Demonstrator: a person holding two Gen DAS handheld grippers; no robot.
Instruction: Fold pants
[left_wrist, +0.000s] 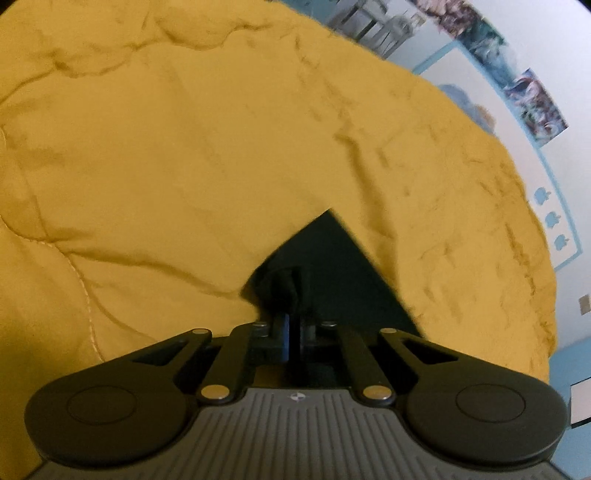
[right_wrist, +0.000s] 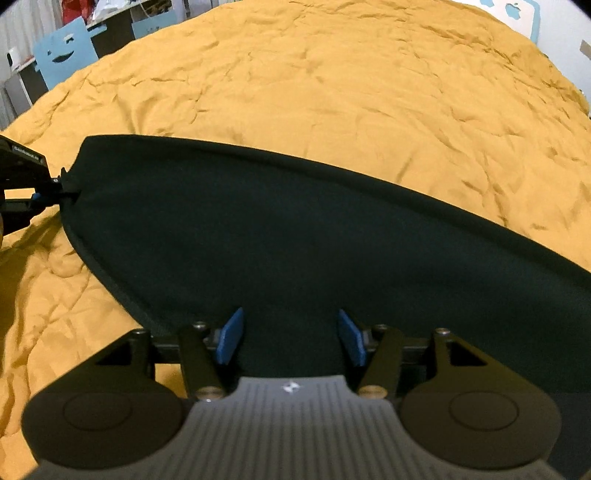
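The dark pants (right_wrist: 280, 236) lie spread flat on a mustard yellow bedcover (right_wrist: 332, 92). In the right wrist view my right gripper (right_wrist: 291, 338) is open, its blue pads (right_wrist: 231, 338) held apart just above the near edge of the pants. My left gripper (right_wrist: 64, 192) shows at the far left, pinching the left end of the pants. In the left wrist view my left gripper (left_wrist: 291, 295) is shut on a bunched corner of the pants (left_wrist: 332, 266), and the rest of the pants runs off to the right.
The yellow bedcover (left_wrist: 184, 147) is wrinkled and fills most of both views. Beyond it stand a blue chair with a smiley cut-out (right_wrist: 62, 51), shelves with clutter (right_wrist: 110, 14) and a white wall with pictures (left_wrist: 532, 99).
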